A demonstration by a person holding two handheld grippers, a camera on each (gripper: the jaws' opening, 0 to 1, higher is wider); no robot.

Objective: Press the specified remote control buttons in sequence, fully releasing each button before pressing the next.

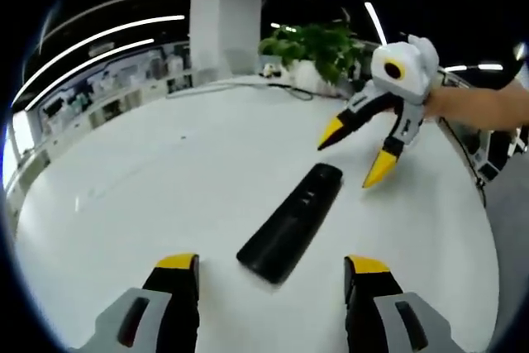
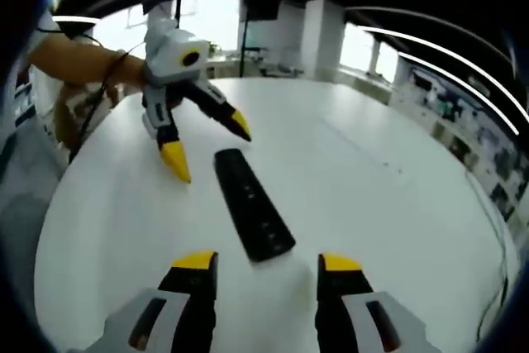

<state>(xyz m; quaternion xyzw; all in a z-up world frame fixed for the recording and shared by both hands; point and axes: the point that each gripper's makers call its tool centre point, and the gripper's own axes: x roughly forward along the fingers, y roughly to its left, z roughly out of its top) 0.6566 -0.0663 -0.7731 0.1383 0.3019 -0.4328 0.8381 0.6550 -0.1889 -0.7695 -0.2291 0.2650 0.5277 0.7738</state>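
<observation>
In the left gripper view the left gripper (image 1: pixel 271 264) hovers with jaws apart; just beyond lies the black remote control (image 1: pixel 291 222) on the white table (image 1: pixel 165 171) — farther off, the right gripper (image 1: pixel 355 157), also spread, past the remote's far end.

Table (image 1: pixel 190 163): white, round, wide and bare over most of its top; also seen in the right gripper view (image 2: pixel 372 196).
Plant (image 1: pixel 318 47): green, leafy, at the table's far edge.
Cable (image 1: pixel 289 90): dark, thin, lying on the table near the plant.
Pillar (image 1: pixel 225 26): white, square, behind the table.
Shelves (image 1: pixel 99 93): along the far wall, contents too small to tell.
Ceiling lights (image 1: pixel 107 35): long bright strips on a dark ceiling.
Windows (image 2: pixel 364 47): bright, beyond the table.
</observation>
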